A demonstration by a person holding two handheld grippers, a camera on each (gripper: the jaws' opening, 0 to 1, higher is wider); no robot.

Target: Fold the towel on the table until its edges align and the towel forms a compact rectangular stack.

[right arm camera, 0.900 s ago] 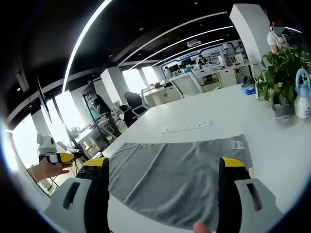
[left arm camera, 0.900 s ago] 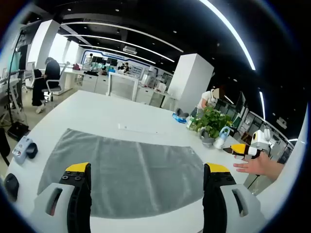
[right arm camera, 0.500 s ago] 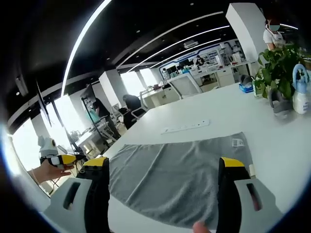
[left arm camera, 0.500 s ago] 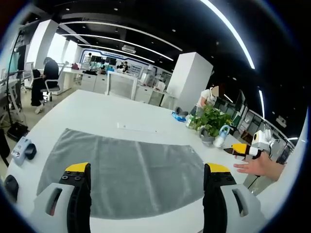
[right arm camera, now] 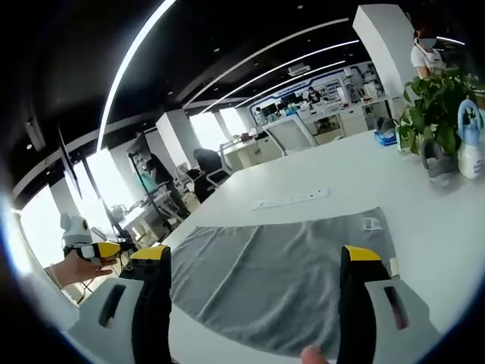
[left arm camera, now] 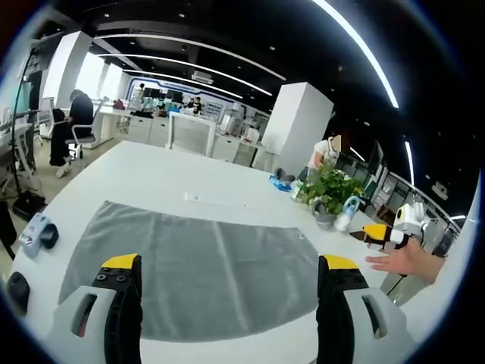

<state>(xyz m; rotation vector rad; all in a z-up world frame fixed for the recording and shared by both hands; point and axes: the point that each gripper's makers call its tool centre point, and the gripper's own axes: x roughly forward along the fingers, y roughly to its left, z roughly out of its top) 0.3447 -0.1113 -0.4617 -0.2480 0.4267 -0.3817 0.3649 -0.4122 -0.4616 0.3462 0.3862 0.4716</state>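
A grey towel (left arm camera: 197, 262) lies spread flat on the white table (left arm camera: 151, 178); in the right gripper view the same towel (right arm camera: 280, 269) carries a small white label (right arm camera: 372, 224) at its far right corner. My left gripper (left arm camera: 227, 269) hovers above the towel's near edge, jaws wide apart and holding nothing. My right gripper (right arm camera: 258, 262) hangs over the towel's near edge too, open and holding nothing. In the left gripper view the right gripper (left arm camera: 390, 231) shows at the right, held in a hand. The left gripper (right arm camera: 95, 249) shows at the left of the right gripper view.
A white power strip (left arm camera: 214, 201) lies beyond the towel. A potted plant (left arm camera: 330, 189), a spray bottle (left arm camera: 346, 214) and a blue object (left arm camera: 280, 182) stand at the far right. Dark devices (left arm camera: 38, 233) sit at the table's left edge. People work at desks behind.
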